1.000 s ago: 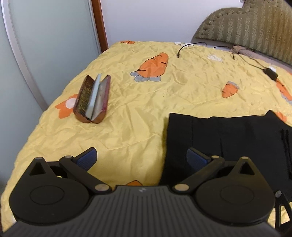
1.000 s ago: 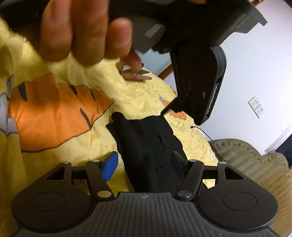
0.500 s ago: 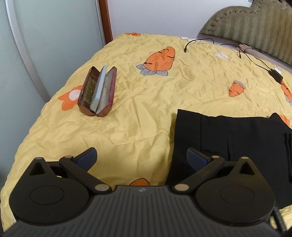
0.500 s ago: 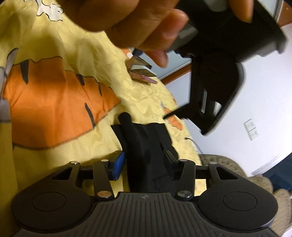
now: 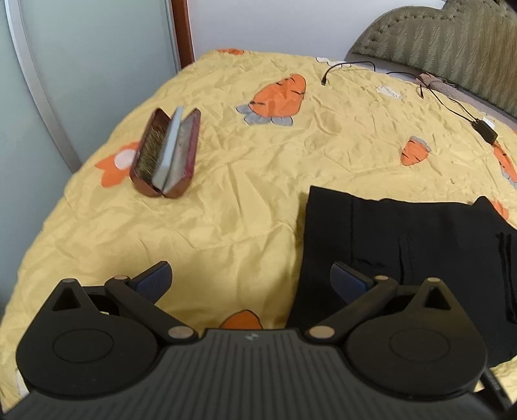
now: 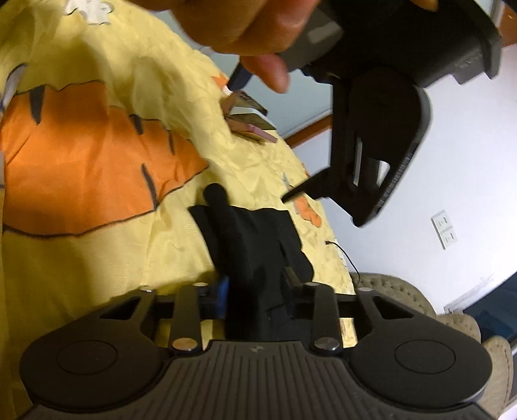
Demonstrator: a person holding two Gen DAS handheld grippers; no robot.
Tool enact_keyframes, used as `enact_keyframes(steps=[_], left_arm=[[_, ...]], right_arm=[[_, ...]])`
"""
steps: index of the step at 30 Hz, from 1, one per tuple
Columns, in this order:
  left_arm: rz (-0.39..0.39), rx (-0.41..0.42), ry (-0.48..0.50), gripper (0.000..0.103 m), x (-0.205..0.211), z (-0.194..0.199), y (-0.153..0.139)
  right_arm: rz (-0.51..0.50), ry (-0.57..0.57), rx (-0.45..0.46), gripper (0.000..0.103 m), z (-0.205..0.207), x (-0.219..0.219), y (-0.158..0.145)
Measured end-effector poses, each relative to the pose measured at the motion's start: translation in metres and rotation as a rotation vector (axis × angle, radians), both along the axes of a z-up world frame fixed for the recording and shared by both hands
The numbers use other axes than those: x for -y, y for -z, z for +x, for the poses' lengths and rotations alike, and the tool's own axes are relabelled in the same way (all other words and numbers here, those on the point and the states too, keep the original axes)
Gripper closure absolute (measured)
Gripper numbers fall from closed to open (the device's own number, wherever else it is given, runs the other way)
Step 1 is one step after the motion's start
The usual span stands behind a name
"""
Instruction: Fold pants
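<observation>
My right gripper point(image 6: 255, 287) hides the near part of the black pants point(image 6: 255, 236), so I cannot tell whether it grips them. My hand point(image 6: 245, 26) is blurred and cropped at the top edge.

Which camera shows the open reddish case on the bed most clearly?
The left wrist view: the case lies unobstructed, interior visible. The right wrist view catches it only small, blurred and edge-on.
</observation>
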State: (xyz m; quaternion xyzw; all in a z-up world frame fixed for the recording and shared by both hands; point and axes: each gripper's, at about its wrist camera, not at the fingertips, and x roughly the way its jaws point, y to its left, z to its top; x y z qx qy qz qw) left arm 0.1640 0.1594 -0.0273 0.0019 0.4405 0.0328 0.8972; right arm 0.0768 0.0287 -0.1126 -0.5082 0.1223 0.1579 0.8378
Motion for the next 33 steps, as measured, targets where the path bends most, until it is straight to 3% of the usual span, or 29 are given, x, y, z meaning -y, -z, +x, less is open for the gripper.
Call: enact_keyframes(steps=[1,3,8,12,15,18,24,26,29,30,31,33], left_arm=[[-0.011,-0.008,-0.001,0.0,0.0,0.0,0.001],[-0.056,-0.026,0.003,0.0,-0.004,0.0,0.001],[-0.241,-0.111,-0.01,0.0,-0.017,0.005,0.006],[-0.404,-0.181,-0.058,0.0,-0.031,0.009,0.019],[-0.625,-0.237,-0.094,0.0,-0.04,0.014,0.035],[-0.782,-0.274,-0.129,0.0,-0.04,0.021,0.051],[-0.973,-0.293,-0.182,0.0,-0.033,0.036,0.069],[-1.02,-0.303,-0.191,0.007,-0.03,0.041,0.073],[-1.021,-0.324,-0.185,0.041,-0.022,0.048,0.075],[-1.015,-0.328,-0.181,0.062,-0.02,0.05,0.075],[-1.016,-0.332,-0.174,0.076,-0.018,0.051,0.076],[-1.008,-0.327,-0.181,0.08,-0.016,0.051,0.074]], right_arm=[[0.003,-0.006,-0.003,0.092,0.001,-0.001,0.001],[0.036,-0.006,-0.018,0.095,0.001,0.002,-0.001],[0.35,0.063,-0.15,0.096,0.014,0.028,-0.031],[0.471,0.079,-0.187,0.096,0.016,0.046,-0.048],[0.525,0.083,-0.208,0.096,0.018,0.054,-0.056],[0.543,0.086,-0.213,0.096,0.017,0.059,-0.06],[0.581,0.094,-0.221,0.096,0.02,0.068,-0.067],[0.587,0.097,-0.217,0.096,0.02,0.071,-0.068],[0.595,0.1,-0.219,0.096,0.02,0.073,-0.069],[0.596,0.102,-0.218,0.096,0.02,0.073,-0.068],[0.596,0.103,-0.219,0.096,0.02,0.073,-0.067],[0.6,0.105,-0.224,0.096,0.019,0.072,-0.066]])
